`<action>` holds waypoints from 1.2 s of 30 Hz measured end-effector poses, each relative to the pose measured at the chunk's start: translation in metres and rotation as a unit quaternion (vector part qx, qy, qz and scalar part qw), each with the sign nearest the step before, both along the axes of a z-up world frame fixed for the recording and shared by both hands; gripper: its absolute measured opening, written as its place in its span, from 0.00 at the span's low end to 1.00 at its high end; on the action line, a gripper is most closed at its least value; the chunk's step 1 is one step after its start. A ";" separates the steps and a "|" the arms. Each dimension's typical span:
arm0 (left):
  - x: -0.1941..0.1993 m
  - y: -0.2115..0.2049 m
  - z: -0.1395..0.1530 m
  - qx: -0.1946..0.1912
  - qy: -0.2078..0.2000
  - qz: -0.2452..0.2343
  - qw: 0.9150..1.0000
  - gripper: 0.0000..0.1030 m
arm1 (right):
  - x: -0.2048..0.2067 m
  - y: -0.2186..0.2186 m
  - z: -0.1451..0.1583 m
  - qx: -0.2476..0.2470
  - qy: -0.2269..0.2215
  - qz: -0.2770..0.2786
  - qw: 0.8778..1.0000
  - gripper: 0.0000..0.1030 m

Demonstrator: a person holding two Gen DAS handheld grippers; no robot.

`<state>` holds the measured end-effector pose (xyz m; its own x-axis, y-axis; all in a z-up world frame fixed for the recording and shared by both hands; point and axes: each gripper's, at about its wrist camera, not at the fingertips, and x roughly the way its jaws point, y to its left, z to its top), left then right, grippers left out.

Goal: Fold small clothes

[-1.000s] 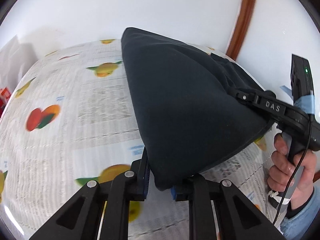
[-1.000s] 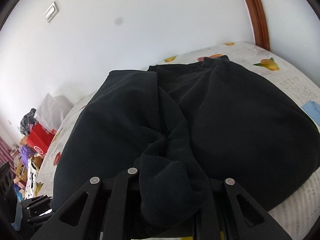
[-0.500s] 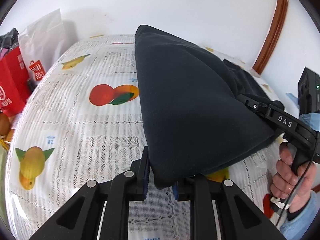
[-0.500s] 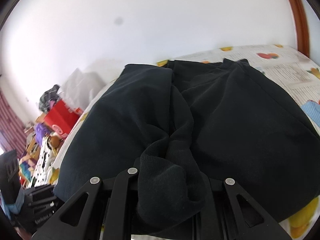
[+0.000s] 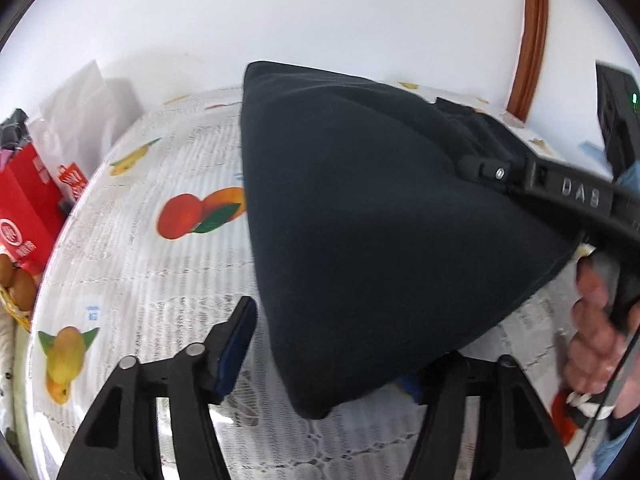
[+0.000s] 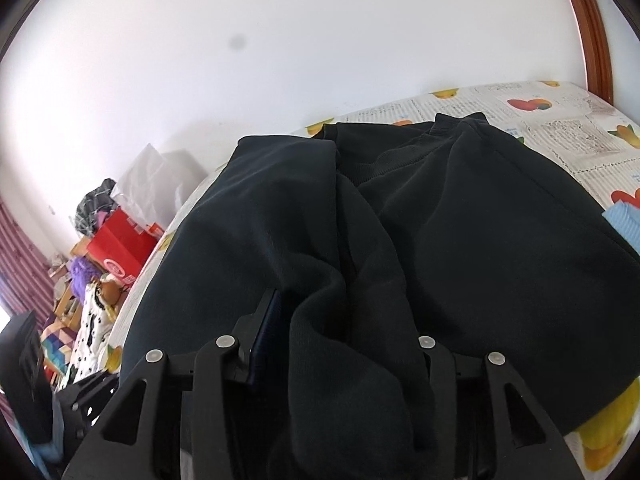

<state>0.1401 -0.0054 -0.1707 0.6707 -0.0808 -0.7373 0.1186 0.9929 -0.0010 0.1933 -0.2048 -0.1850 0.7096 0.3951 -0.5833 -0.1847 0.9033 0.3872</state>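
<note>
A black garment (image 5: 380, 220) lies on the table with the fruit-print cloth (image 5: 152, 264), partly folded over itself. My left gripper (image 5: 332, 360) is open, its jaws wide apart around the garment's near corner, which rests on the cloth. In the right wrist view the same garment (image 6: 460, 248) fills the middle, with a bunched fold of it lying between the jaws of my right gripper (image 6: 344, 344), which is also open. The right gripper shows in the left wrist view (image 5: 560, 196) at the garment's right edge, held by a hand.
A red bag (image 5: 24, 216) and a white plastic bag (image 5: 76, 120) stand off the table's left edge. A light blue cloth (image 6: 624, 220) lies at the right. Clutter and a red box (image 6: 120, 248) sit beyond the table's left side. White wall behind.
Both grippers were shut on the garment; now both have opened and let it go. The garment's corner has dropped onto the cloth.
</note>
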 end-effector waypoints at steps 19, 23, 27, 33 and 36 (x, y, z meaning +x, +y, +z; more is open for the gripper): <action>-0.002 -0.003 0.010 -0.017 -0.010 -0.017 1.000 0.67 | -0.017 -0.081 0.016 0.023 -0.023 -0.044 0.999 0.29; -0.011 0.001 0.014 -0.041 -0.018 -0.025 0.999 0.74 | -0.018 -0.085 0.027 0.003 -0.033 -0.029 0.999 0.49; 0.000 -0.016 0.007 -0.038 -0.003 -0.022 0.999 0.74 | -0.001 -0.077 0.025 0.021 -0.011 -0.008 1.000 0.56; 0.002 -0.032 0.005 0.013 -0.004 -0.006 1.000 0.78 | 0.010 -0.057 0.022 -0.020 -0.005 -0.007 1.000 0.27; 0.001 -0.029 0.006 0.016 -0.002 0.010 1.000 0.78 | 0.008 -0.054 0.029 -0.032 -0.024 0.009 0.999 0.11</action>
